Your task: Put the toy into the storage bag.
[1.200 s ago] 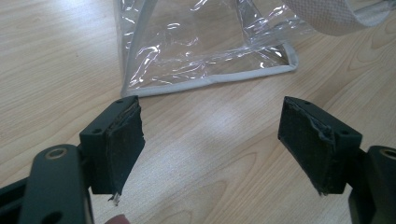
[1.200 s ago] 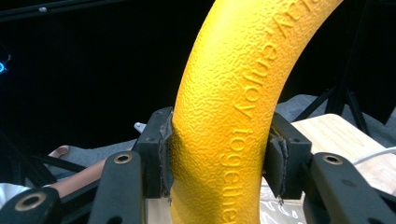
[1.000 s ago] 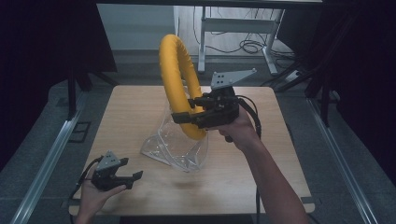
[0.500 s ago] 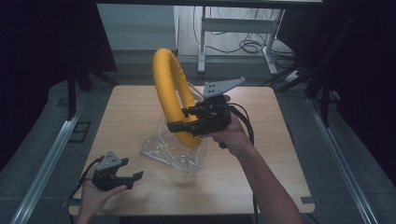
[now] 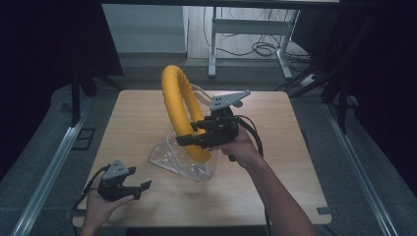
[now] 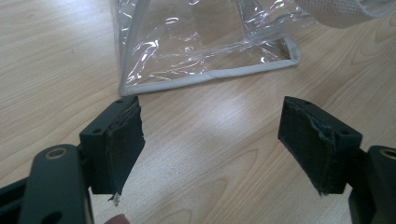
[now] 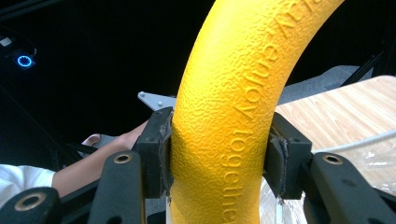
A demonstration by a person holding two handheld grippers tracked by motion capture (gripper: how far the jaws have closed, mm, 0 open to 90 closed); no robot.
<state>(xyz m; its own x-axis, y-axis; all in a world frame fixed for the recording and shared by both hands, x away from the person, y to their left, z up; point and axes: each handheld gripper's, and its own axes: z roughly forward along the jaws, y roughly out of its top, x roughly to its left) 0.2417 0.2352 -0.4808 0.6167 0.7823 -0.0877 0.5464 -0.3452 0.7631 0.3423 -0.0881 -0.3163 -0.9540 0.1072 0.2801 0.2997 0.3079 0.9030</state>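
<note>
Wooden table (image 5: 123, 123) carried a clear plastic bag (image 5: 184, 157). Right gripper (image 5: 189, 135) was clamped on the yellow ring (image 5: 179, 113), upright above the bag's mouth. Left gripper (image 5: 142, 189), jaws apart, rested nearby. Next, I judge, the ring must go into the bag.

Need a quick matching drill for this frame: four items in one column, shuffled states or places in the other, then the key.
Items
1. yellow ring
2. clear plastic bag
3. left hand-held gripper
4. right hand-held gripper

States
A. open over bare wood, nothing between its pads
B. lies on the table under the ring's lower end
C. held upright, with raised lettering
D. clamped on the ring from both sides

Pairs: 1-C, 2-B, 3-A, 4-D
</note>
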